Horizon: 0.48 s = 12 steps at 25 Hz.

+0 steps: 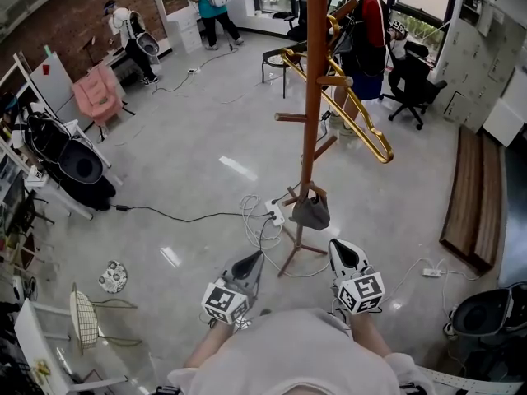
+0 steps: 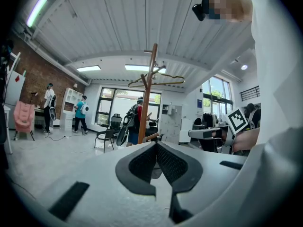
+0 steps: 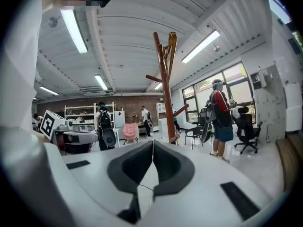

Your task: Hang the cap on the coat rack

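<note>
Seen from above, a person's pale shirt (image 1: 305,352) fills the bottom edge of the head view. The left gripper (image 1: 254,258) is held out low over the polished grey floor (image 1: 181,146). Its two jaws are pressed together with nothing between them. The right gripper (image 1: 338,245) is level with it and well apart to the right. Its jaws are also pressed tight together, and it holds nothing.

Between the two grippers and just beyond them stand the spread feet of a wooden coat rack (image 1: 313,97). A grey cap (image 1: 311,213) sits low on the rack, against the pole just above the feet. It cannot be told whether the cap hangs from a low peg or rests on the base. Beside the base, a white power strip (image 1: 277,214) lies on the floor among looping cables (image 1: 257,239).

Higher up the pole, short pegs (image 1: 290,117) stick out, and a gold-coloured hanger (image 1: 366,134) hangs on the right side. Farther off, a pink chair (image 1: 97,94) stands at the left near a brick wall (image 1: 74,15). A black office chair (image 1: 412,81) stands at the right. Several people (image 1: 210,6) stand at the far end of the room.
</note>
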{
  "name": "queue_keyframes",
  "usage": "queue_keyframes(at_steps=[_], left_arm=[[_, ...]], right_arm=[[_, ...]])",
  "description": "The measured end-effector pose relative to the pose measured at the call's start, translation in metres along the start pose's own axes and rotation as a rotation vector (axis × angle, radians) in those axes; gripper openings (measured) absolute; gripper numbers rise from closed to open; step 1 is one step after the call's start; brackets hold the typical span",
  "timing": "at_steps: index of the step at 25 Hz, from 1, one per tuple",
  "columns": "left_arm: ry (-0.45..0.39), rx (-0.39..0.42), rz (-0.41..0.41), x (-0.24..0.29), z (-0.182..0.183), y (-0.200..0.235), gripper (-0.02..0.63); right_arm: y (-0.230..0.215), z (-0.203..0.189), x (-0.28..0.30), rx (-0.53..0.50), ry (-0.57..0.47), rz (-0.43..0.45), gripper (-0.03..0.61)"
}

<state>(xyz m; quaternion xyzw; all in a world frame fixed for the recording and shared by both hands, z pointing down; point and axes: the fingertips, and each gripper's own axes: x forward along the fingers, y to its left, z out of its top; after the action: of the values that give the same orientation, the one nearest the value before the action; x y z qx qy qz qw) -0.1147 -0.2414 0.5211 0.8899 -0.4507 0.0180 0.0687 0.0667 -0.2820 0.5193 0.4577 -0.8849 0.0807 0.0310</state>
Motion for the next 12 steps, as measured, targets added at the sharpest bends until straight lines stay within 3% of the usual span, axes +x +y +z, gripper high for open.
queue_keyframes(at_steps=[12], left_arm=[[0.003,-0.005,0.004,-0.0005,-0.0041,-0.0024,0.009]], right_arm=[[0.0095,0.0046,0.0000,-0.003,-0.016,0.037,0.012]])
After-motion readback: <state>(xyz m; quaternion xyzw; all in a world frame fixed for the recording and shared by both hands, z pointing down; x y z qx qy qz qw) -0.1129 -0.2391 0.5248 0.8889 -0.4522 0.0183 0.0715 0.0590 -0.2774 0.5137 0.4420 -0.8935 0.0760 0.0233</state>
